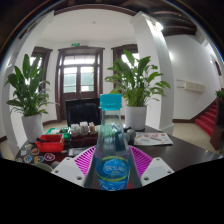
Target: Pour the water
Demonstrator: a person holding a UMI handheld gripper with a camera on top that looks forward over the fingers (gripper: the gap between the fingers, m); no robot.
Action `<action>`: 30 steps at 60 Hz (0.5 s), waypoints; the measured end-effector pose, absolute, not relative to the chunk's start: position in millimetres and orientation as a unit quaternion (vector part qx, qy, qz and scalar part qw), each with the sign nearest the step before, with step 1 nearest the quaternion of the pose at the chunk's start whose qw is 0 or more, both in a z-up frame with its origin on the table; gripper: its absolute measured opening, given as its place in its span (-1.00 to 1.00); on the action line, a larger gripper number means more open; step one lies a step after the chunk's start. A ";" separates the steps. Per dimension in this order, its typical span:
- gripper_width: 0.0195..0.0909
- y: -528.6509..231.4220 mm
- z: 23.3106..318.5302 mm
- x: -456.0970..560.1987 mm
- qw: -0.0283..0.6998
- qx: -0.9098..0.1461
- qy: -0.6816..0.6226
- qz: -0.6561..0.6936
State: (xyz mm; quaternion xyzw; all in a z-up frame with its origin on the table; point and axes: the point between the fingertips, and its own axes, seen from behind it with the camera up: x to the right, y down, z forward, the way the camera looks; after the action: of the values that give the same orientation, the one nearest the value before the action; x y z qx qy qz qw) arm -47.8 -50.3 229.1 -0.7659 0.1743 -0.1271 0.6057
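Water bottle [112, 145] standing upright between the fingers of the tool [112, 172], which appears clamped on its lower body above the dark surface [185, 152]. For a clean pour, grip firmly and tilt slowly; no receiving cup is identifiable.

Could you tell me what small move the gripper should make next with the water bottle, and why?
Probably lift the bottle a little off the table. It stands upright between the fingers, whose pads seem to press on both its sides, so the gripper looks shut on it. Its blue cap is still on, and I cannot make out a cup to pour into yet.
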 end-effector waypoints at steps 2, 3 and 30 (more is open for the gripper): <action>0.33 -51.9 224.9 -48.5 0.598 -0.773 0.171 -0.126; 0.47 -52.7 222.8 -49.2 0.594 -0.777 0.168 -0.124; 0.75 -144.5 230.8 -120.2 0.571 -0.813 0.093 -0.067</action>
State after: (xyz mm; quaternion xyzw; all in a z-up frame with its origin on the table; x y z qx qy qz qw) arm -120.2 -144.5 230.8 -0.8126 0.0931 -0.0668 0.5715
